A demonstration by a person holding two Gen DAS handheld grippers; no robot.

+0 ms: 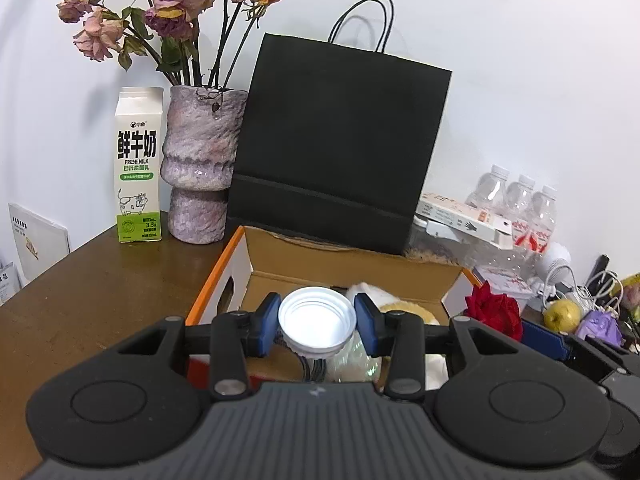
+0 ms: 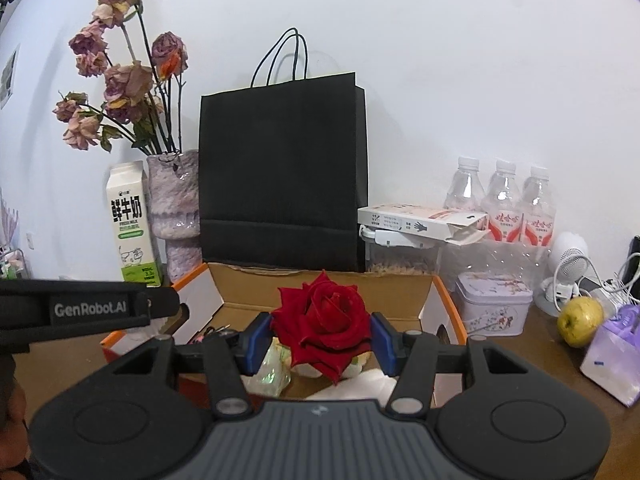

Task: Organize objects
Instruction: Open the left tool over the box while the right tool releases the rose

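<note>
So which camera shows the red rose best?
The right wrist view: the red rose sits centred between the blue fingers of the right gripper, its whole bloom visible. The left wrist view shows it only small, at the side.

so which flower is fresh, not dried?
The red rose between the right gripper fingers; it's vivid red, while the flowers in the vase are faded pink-brown.
</note>
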